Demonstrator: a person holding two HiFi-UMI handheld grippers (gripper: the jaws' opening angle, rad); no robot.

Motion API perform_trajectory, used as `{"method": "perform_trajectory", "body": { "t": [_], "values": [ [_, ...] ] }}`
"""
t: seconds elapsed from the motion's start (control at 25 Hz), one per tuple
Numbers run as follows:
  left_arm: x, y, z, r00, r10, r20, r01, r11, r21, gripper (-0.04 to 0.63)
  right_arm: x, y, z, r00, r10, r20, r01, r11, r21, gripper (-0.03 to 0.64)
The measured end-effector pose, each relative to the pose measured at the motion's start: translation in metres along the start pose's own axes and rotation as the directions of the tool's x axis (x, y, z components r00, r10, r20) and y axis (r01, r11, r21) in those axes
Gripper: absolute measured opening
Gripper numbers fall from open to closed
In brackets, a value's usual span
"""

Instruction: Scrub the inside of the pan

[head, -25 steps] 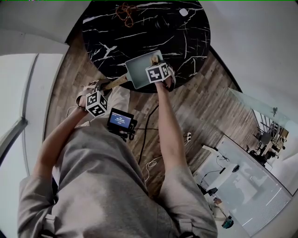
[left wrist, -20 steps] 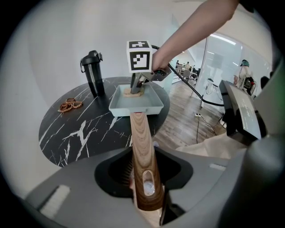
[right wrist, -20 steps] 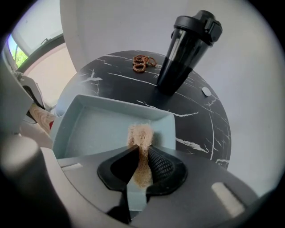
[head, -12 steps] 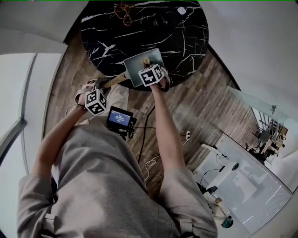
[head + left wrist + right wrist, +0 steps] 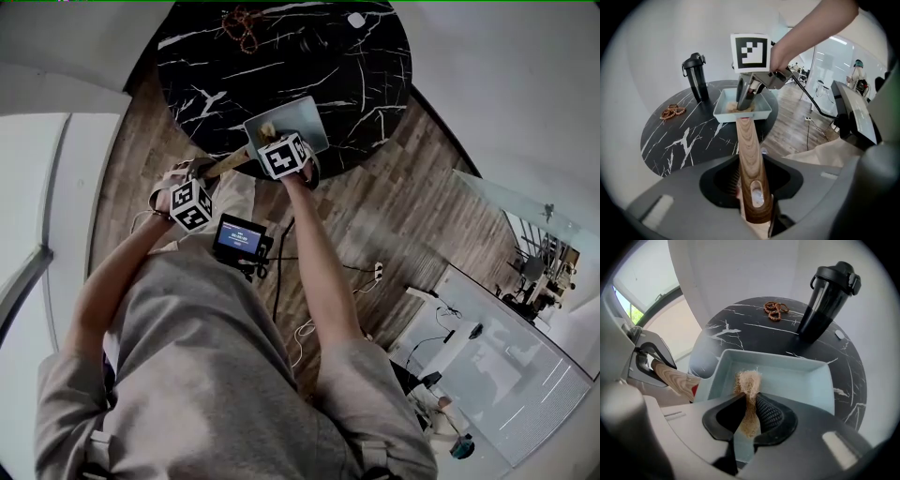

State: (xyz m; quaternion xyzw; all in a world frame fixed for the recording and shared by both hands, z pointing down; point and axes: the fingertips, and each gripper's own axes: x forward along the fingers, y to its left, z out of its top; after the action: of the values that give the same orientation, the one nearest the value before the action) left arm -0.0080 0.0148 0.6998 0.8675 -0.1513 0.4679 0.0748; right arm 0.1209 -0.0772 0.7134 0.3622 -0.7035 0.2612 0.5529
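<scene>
A pale blue square pan (image 5: 302, 117) lies near the front edge of the black marble table (image 5: 206, 56), its wooden handle (image 5: 749, 159) pointing at me. My left gripper (image 5: 752, 197) is shut on the end of that handle and shows at the left of the right gripper view (image 5: 649, 357). My right gripper (image 5: 749, 416) points steeply down into the pan (image 5: 797, 376), shut on a tan fibrous scrubber (image 5: 748, 383). The scrubber's tuft rests on the pan floor near the handle-side wall. In the head view the right gripper's marker cube (image 5: 283, 156) covers the pan's near corner.
A black bottle (image 5: 825, 301) stands on the table behind the pan, and a string of brown beads (image 5: 775, 309) lies further back. A small white object (image 5: 356, 19) sits at the table's far edge. Cables (image 5: 300, 328) run over the wooden floor below.
The right gripper has slid the scrubber leftward across the pan floor, toward the handle side. The left gripper has kept the handle still.
</scene>
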Motion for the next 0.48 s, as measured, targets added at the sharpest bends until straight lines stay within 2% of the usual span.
{"method": "perform_trajectory", "body": {
  "t": [0.2, 0.48],
  "values": [
    [0.001, 0.000, 0.000, 1.000, -0.003, -0.008, 0.003, 1.000, -0.002, 0.129, 0.002, 0.023, 0.005, 0.996, 0.092, 0.018, -0.093, 0.993, 0.070, 0.077],
    [0.002, 0.000, 0.001, 1.000, -0.004, -0.019, 0.004, 1.000, -0.001, 0.127, 0.006, 0.019, 0.004, 0.991, 0.131, 0.023, -0.132, 0.982, 0.132, 0.077]
  ]
}}
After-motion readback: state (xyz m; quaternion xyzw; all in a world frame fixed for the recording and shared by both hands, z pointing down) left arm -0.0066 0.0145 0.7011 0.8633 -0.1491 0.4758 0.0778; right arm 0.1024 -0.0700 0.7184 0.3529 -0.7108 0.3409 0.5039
